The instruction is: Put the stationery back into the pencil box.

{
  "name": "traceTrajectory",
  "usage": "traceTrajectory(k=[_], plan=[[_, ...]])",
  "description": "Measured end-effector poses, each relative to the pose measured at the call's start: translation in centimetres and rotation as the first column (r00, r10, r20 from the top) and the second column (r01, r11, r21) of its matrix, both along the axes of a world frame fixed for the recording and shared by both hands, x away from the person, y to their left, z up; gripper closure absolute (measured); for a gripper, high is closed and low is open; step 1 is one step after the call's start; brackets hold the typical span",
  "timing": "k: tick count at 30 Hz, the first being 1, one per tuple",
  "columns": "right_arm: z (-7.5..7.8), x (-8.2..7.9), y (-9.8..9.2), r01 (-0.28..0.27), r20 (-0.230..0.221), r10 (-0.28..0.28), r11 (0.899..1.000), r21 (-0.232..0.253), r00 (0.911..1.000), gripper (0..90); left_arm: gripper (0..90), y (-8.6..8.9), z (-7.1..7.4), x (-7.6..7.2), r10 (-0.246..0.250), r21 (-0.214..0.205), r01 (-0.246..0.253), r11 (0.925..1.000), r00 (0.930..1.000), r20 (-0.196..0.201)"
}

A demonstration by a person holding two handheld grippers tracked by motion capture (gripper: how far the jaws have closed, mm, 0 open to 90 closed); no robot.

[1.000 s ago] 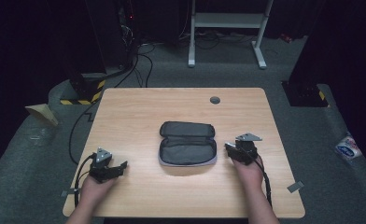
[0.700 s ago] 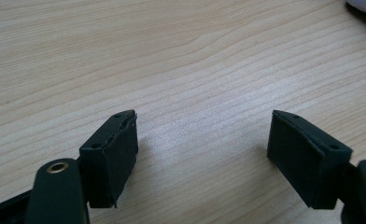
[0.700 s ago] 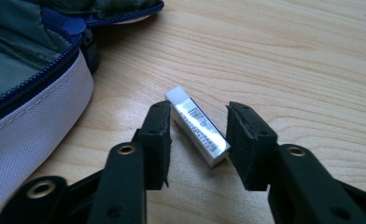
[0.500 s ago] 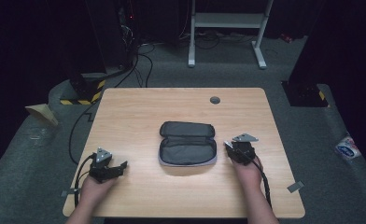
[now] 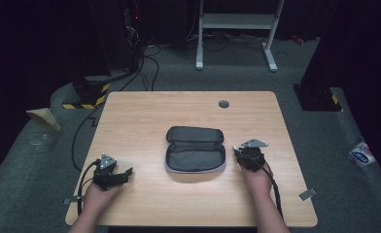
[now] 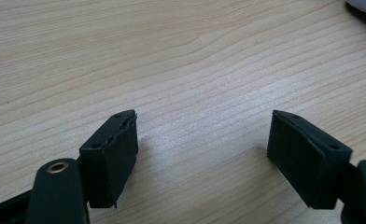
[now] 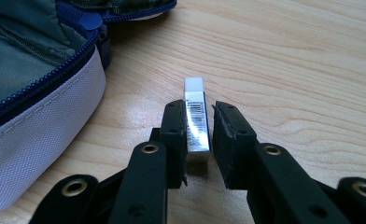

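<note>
The wooden table (image 5: 145, 121) carries everything here, its light top bearing a small round grey grommet (image 5: 223, 104) near the far edge. At the middle of the table lies an open zippered pouch (image 5: 195, 148), dark grey inside with a blue zipper and a pale lower wall; the right gripper view shows that wall (image 7: 36, 140) close at the left. The left gripper (image 5: 112, 174) rests near the table's front left corner, held in the person's left hand (image 5: 98, 196), well apart from the pouch. Its jaws stand wide apart with nothing between them, bare wood showing in the gap in the left gripper view (image 6: 202, 154). The right gripper (image 5: 249, 158) sits just beside the pouch's right end, in the person's right hand (image 5: 257, 178). Its jaws have just been closing and now stand narrow around a small white eraser (image 7: 196, 119) with a barcode sleeve, which lies on the table just right of the pouch. The left pad touches the eraser's side; whether the right pad presses on it I cannot tell, as a thin gap seems to show there.
</note>
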State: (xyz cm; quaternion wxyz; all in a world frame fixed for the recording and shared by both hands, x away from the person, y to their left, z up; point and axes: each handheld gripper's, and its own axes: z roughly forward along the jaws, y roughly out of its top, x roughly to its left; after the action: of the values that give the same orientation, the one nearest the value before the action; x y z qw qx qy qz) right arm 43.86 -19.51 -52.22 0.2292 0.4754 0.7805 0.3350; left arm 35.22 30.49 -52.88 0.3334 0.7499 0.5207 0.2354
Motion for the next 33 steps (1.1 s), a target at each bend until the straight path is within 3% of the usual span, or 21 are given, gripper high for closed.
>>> traceTrajectory(k=[14,19,26,29,33], plan=[[0.0,-0.1,0.0,-0.006,0.005,0.006,1.000,-0.008,1.0000,78.5,24.6,0.0,0.0,0.0,-0.001,0.000,0.001,1.0000,1.0000,0.002],[0.6,-0.9,-0.2,0.015,0.030,-0.015,1.000,0.005,0.9994,78.5,24.7,0.0,0.0,0.0,-0.001,0.000,0.001,1.0000,1.0000,0.001],[2.0,-2.8,0.1,-0.004,0.094,0.002,1.000,0.023,0.9955,78.5,24.9,0.0,0.0,0.0,-0.001,-0.001,0.001,1.0000,1.0000,0.003],[1.9,-3.5,0.1,-0.007,0.106,0.001,0.998,0.061,0.9943,78.5,24.9,0.0,0.0,0.0,-0.001,-0.002,0.001,1.0000,1.0000,0.003],[2.3,-4.1,0.4,-0.018,0.115,0.010,0.998,0.066,0.9933,78.5,24.9,0.0,0.0,0.0,-0.001,-0.001,0.001,1.0000,1.0000,0.003]])
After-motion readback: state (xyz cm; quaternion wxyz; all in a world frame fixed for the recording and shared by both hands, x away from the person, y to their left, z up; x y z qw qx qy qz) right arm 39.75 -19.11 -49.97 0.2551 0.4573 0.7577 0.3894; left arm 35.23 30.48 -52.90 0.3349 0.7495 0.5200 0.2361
